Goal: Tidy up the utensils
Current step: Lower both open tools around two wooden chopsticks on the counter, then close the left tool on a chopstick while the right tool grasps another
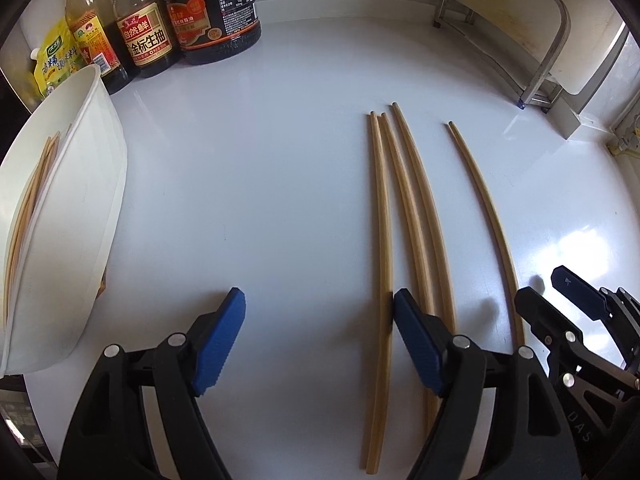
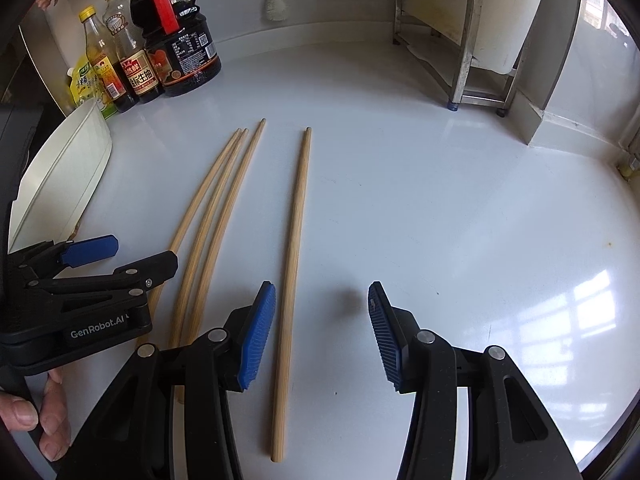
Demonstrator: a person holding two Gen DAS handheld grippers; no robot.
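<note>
Four wooden chopsticks (image 1: 404, 216) lie on a white counter (image 1: 260, 184), three bunched, one apart (more sit in a white tray (image 1: 86, 208) at left). The left gripper (image 1: 318, 340) stands wide open, empty, one pad beside the leftmost stick. The right gripper (image 2: 322, 332) is half open around the lone chopstick (image 2: 294, 264), not pressing it.

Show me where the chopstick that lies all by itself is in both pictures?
Left wrist view: the lone chopstick curves down the right side, right of the three grouped chopsticks.
Right wrist view: it runs down the middle, beside the right claw's left finger.
Shared landmark: the big soy sauce jug at the back.
</note>
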